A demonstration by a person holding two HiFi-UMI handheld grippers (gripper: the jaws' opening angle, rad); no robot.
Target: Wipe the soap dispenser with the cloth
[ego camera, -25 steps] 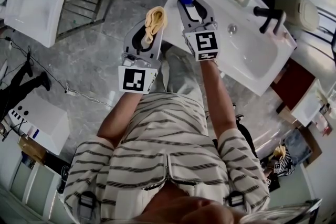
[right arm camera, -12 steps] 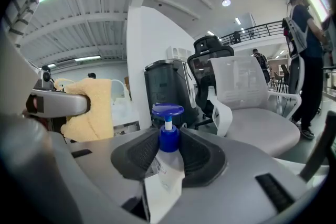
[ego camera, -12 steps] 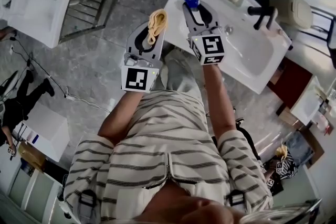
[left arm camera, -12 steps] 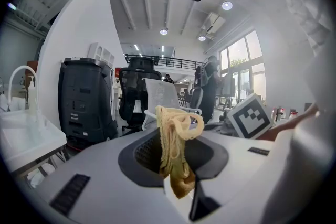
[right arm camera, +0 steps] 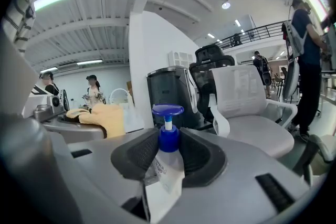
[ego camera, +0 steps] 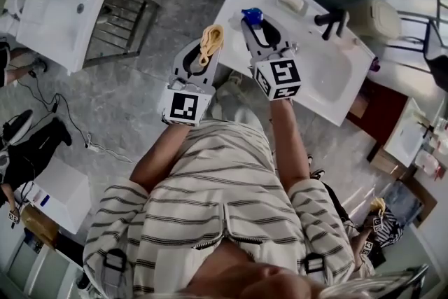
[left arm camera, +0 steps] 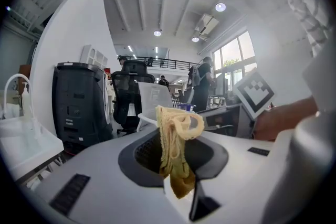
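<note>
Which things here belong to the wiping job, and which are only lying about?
For the job:
cloth, held in the left gripper
soap dispenser, held in the right gripper

Lying about:
washbasin
black tap
soap bar on the washbasin's edge

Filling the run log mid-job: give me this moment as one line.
left tongs: shut on cloth | right tongs: shut on soap dispenser | contact: cloth and soap dispenser apart | wipe: not yet begun
</note>
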